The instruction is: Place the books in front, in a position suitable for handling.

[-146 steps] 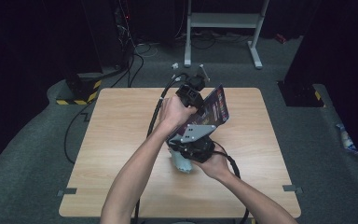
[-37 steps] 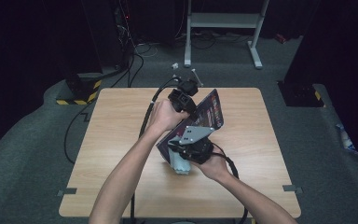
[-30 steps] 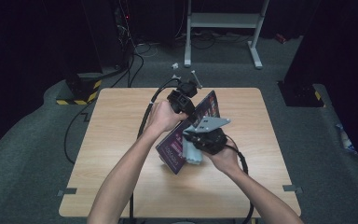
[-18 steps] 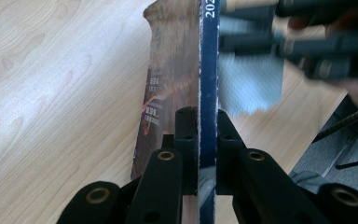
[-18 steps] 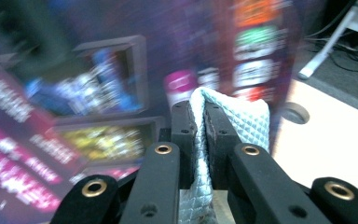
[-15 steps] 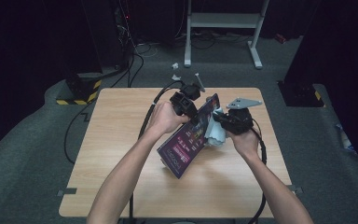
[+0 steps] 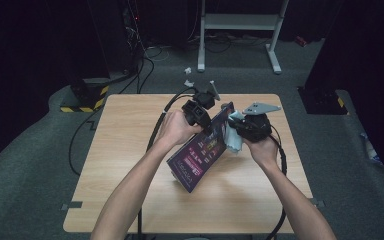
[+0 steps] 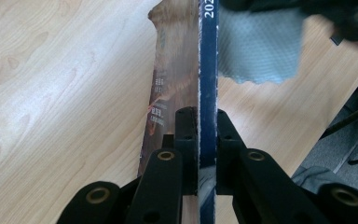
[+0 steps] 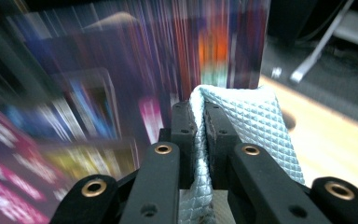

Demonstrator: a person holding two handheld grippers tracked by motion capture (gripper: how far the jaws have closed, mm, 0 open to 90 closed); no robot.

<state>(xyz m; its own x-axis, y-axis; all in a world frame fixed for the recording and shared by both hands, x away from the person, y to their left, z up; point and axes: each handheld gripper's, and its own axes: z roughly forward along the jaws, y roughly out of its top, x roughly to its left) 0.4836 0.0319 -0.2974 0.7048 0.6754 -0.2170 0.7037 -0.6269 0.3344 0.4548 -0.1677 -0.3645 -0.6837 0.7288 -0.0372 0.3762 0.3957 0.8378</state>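
Observation:
A thin book [image 7: 203, 148] with a dark purple cover stands tilted on the wooden table [image 7: 130, 165], one lower corner resting near the table's middle. My left gripper [image 7: 207, 120] is shut on the book's upper edge; in the left gripper view its jaws clamp the blue spine [image 8: 208, 93]. My right gripper [image 7: 232, 131] is shut on a pale blue quilted cloth [image 7: 235, 141] and holds it against the book's cover. In the right gripper view the cloth [image 9: 251, 135] bulges from between the jaws, with the blurred cover [image 9: 98, 107] right behind it.
Black cables [image 7: 160, 125] trail from the grippers over the table's far edge to the floor. A white metal stand [image 7: 240, 25] and small white bits [image 7: 187, 82] lie on the grey floor beyond the table. A black-and-yellow striped base [image 7: 82, 102] sits at the far left.
My right gripper with the cloth swept from the book's lower near end up and to the right along the cover. The left gripper kept the book held up.

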